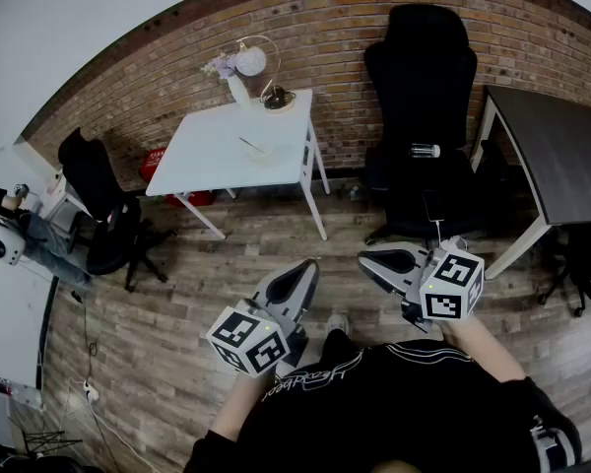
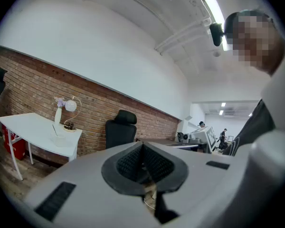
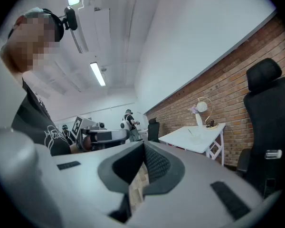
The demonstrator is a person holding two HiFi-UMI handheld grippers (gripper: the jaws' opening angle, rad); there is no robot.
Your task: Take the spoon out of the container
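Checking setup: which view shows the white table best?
The head view: the white table shows whole, top and legs, from above. The left gripper view shows the table side-on, low at the left; the right gripper view shows the table small and far.

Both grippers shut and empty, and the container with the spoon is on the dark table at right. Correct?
Not quite. The container with the spoon sits on the white table, as the head view shows. The left gripper and right gripper are indeed shut and empty.

White table (image 1: 202, 161): vase (image 1: 238, 89), globe lamp (image 1: 252, 62), small container (image 1: 262, 154), probably spoon (image 1: 249, 144) inside.
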